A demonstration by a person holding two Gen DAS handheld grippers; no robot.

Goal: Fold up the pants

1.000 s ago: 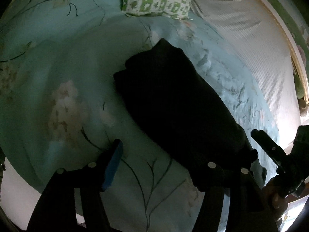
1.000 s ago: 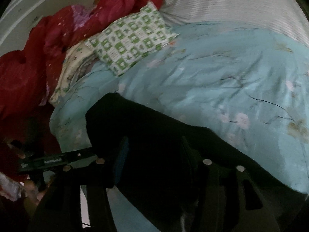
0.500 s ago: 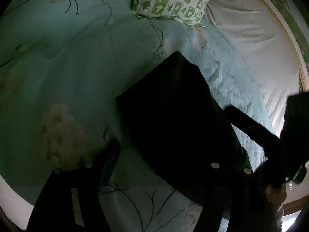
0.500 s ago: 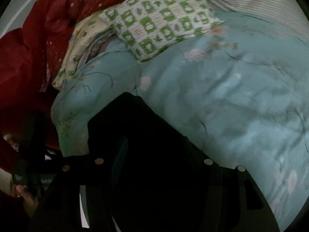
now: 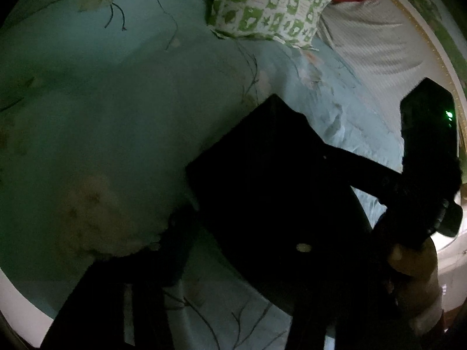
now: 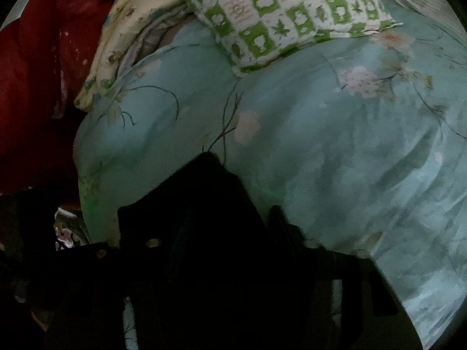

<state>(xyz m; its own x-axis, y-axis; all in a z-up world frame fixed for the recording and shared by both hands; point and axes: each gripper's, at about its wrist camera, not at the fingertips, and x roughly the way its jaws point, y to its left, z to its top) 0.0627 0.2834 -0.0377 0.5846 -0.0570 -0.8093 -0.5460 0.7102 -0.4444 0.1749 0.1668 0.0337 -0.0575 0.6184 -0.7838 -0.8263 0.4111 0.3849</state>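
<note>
Black folded pants point(image 5: 262, 175) lie on a light blue floral quilt point(image 5: 116, 116). My left gripper point(image 5: 242, 242) straddles their near left edge. Its jaws are closing with the cloth between them, and the dark hides whether the pads press. The right gripper's body point(image 5: 423, 145), held by a hand point(image 5: 414, 259), reaches over the pants from the right. In the right wrist view the pants point(image 6: 204, 192) fill the gap of my right gripper point(image 6: 230, 227). Its jaws are closing too, black fingers against black cloth.
A green and white checked pillow point(image 5: 268, 3) lies on the quilt beyond the pants. A red blanket point(image 6: 35, 73) and a cream cloth point(image 6: 128, 29) are heaped to the left in the right wrist view. A striped sheet point(image 5: 373, 49) and the bed's edge lie to the right.
The right gripper has swung in over the pants and nearer the pillow. Both pairs of jaws have narrowed around the cloth. The left gripper has edged closer to the pants.
</note>
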